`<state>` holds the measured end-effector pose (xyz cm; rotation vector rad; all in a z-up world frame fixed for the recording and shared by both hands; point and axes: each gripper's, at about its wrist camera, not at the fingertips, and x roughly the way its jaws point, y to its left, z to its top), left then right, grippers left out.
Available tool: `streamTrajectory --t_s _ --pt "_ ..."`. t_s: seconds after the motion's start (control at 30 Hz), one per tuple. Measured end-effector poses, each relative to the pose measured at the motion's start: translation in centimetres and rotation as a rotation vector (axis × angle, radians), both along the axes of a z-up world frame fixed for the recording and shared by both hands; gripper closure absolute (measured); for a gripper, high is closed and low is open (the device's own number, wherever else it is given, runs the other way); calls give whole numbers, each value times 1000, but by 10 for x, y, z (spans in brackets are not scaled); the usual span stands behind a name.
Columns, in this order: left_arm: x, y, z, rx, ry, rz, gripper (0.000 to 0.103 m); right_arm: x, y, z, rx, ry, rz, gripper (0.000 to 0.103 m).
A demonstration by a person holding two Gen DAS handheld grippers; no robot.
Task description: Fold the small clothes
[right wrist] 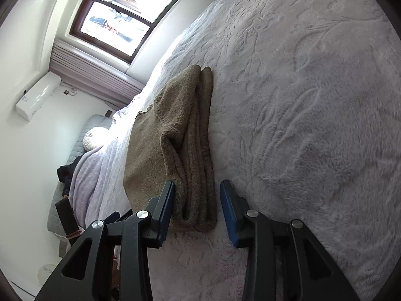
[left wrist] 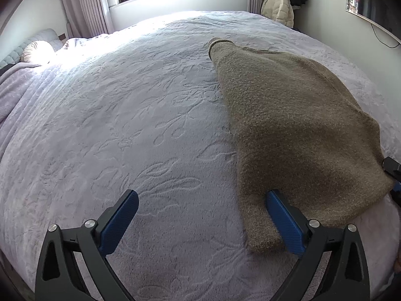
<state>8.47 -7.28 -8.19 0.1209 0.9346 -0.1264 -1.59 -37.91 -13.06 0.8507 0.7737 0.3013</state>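
Left gripper [left wrist: 201,222] jaws spread wide, holding nothing; right gripper [right wrist: 198,207] jaws partly apart around the one folded sweater [right wrist: 193,175]

Bed [left wrist: 130,115] covered edge to edge by pale lilac plush blanket [right wrist: 313,105] embossed with leaf pattern. Brown knit sweater [left wrist: 288,125] lies flat on blanket near bed's near edge, folded lengthwise, sleeve end toward window-side edge. Round pillow [left wrist: 37,50] at head end, against quilted headboard [left wrist: 15,52].
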Motion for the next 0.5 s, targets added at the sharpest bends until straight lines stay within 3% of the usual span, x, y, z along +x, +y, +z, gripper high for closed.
streamTrajectory --t_s 0.5 --pt "-1 5 -2 -38 -7 -10 1 -6 6 -2 -22 -57 -3 60"
